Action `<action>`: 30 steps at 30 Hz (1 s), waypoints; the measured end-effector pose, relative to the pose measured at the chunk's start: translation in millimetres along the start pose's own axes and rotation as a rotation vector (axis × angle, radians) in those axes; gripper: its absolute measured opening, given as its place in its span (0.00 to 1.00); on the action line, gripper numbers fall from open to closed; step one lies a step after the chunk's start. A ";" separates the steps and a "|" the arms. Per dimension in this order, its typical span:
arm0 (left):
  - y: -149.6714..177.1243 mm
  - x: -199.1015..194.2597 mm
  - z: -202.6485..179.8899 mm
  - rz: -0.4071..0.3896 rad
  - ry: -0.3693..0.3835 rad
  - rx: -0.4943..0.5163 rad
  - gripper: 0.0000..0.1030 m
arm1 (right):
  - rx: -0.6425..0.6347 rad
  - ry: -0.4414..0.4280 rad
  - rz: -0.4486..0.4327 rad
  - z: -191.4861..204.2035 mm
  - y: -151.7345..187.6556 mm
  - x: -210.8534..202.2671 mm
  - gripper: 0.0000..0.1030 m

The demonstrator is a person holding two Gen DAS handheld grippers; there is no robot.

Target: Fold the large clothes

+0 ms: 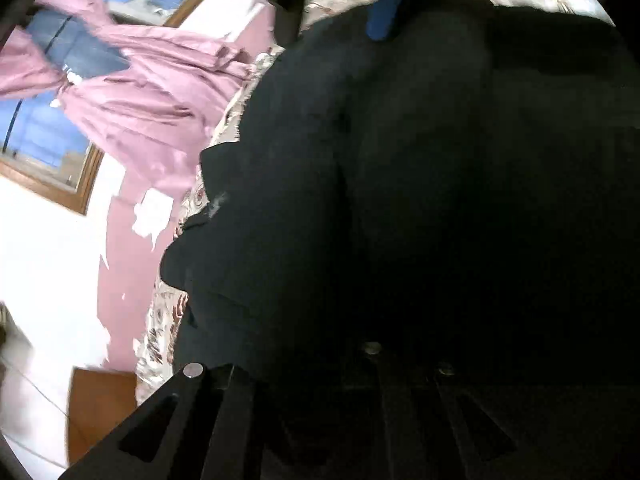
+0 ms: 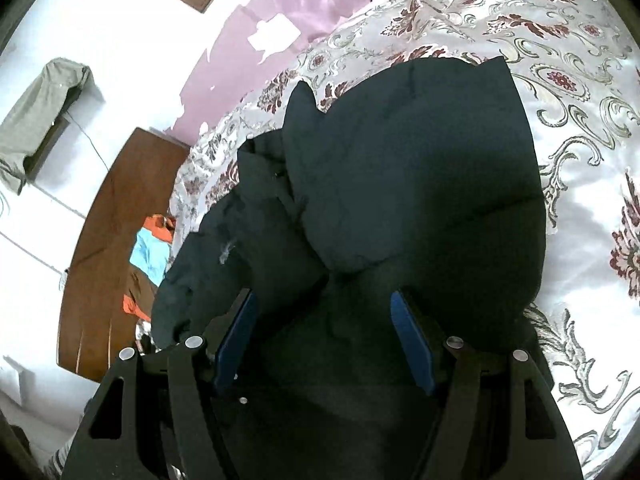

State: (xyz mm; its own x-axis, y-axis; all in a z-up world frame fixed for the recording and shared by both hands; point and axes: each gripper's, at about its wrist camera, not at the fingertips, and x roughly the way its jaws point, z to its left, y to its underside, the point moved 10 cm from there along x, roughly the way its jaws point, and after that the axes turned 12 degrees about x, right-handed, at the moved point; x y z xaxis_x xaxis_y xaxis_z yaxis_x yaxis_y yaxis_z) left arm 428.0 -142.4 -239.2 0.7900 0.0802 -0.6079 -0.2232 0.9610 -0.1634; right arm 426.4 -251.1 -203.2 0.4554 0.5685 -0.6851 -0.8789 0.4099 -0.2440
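Note:
A large dark padded jacket [image 2: 400, 168] lies bunched on the flowered bedspread [image 2: 560, 80], with one flap folded over its middle. My right gripper [image 2: 323, 298] hovers at its near edge. Its jaws are open, the blue pads [image 2: 236, 340] stand wide apart, and fabric lies below them without being pinched. In the left wrist view the same jacket [image 1: 400, 180] fills most of the frame. It drapes over my left gripper [image 1: 332, 320], hiding the fingertips; the jaws read as shut on the cloth. A blue pad [image 1: 384, 8] of the right gripper shows at the top.
A pink curtain [image 1: 152, 92] hangs by a wood-framed window [image 1: 44, 136] beyond the bed. Beside the bed is a wooden board [image 2: 108, 248], with orange and light-blue clothes [image 2: 150, 256] next to it. A grey garment [image 2: 36, 120] hangs on the white wall.

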 end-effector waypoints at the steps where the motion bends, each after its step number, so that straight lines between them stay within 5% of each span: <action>1: -1.7 -3.9 -2.7 -0.014 -0.002 -0.003 0.12 | -0.007 0.006 0.013 1.1 1.2 1.1 0.62; 10: -17.9 -28.9 -19.4 -0.134 -0.053 0.027 0.22 | -0.004 0.002 0.056 5.1 6.7 -3.4 0.62; 14: -23.4 -34.3 -46.2 -0.185 -0.167 0.255 0.24 | 0.015 -0.018 0.109 3.4 10.9 -0.1 0.63; 17: -26.2 -34.4 -63.3 -0.205 -0.206 0.329 0.24 | 0.023 -0.032 0.110 5.5 10.1 -0.7 0.63; 30: -16.8 -34.8 -64.7 -0.196 -0.163 0.229 0.28 | 0.063 -0.100 0.195 9.3 23.2 -2.2 0.64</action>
State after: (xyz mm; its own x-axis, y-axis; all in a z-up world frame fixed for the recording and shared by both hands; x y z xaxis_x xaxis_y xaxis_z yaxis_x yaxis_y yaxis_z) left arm 367.3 -178.5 -265.6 0.8900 -0.0884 -0.4472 0.0610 0.9953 -0.0752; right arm 406.4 -236.2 -201.0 0.2923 0.7079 -0.6430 -0.9424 0.3274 -0.0680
